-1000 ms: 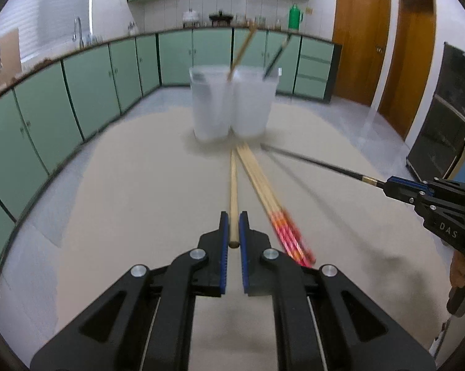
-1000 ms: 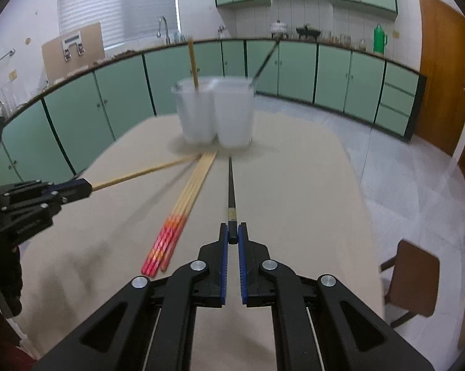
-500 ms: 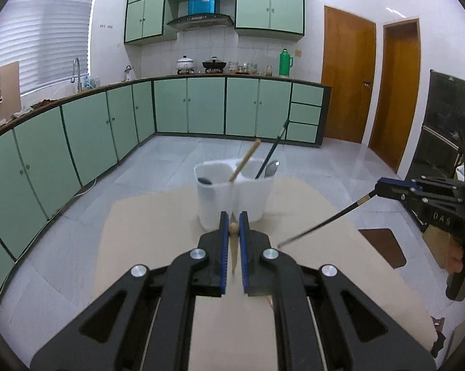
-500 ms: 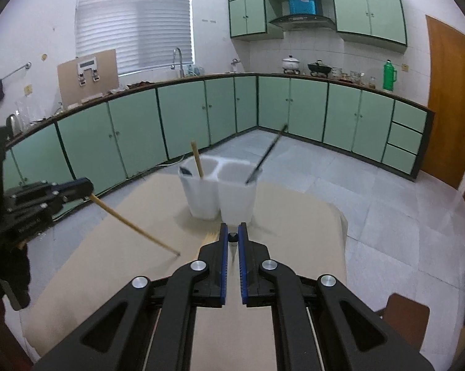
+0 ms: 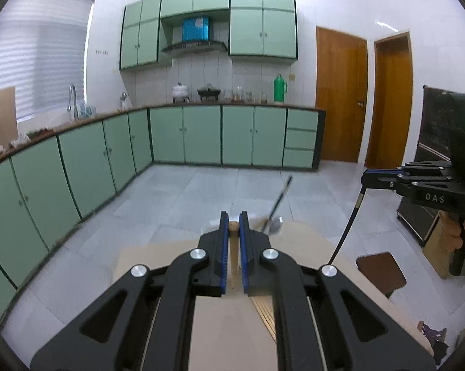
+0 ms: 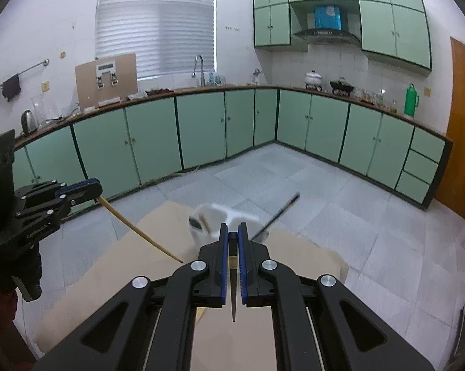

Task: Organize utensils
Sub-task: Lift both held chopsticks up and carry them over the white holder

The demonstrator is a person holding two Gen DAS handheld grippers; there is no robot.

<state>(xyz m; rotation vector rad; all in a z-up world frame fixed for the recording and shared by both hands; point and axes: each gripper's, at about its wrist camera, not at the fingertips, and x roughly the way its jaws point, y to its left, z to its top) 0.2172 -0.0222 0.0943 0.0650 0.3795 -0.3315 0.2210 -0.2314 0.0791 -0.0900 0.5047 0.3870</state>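
Note:
My left gripper [image 5: 231,225] is shut on a wooden chopstick [image 5: 233,256] that hangs down toward the beige table [image 5: 220,334]. It also shows in the right wrist view [image 6: 87,189], with the chopstick [image 6: 139,232] slanting down. My right gripper [image 6: 230,235] is shut on a black chopstick [image 6: 232,290]; in the left wrist view [image 5: 368,177] the black chopstick [image 5: 346,225] hangs down. Two white cups [image 6: 213,219] stand on the table's far end, holding a wooden chopstick [image 6: 204,220] and a black chopstick [image 6: 277,213]. More wooden chopsticks [image 5: 264,312] lie on the table.
A brown stool [image 5: 382,269] stands right of the table. Green cabinets [image 6: 201,130] line the walls beyond a tiled floor. Two wooden doors [image 5: 362,105] are at the right.
Both grippers have lifted their chopsticks off the table and risen high. The chopsticks now hang point down. The cups sit lower and farther in both views.

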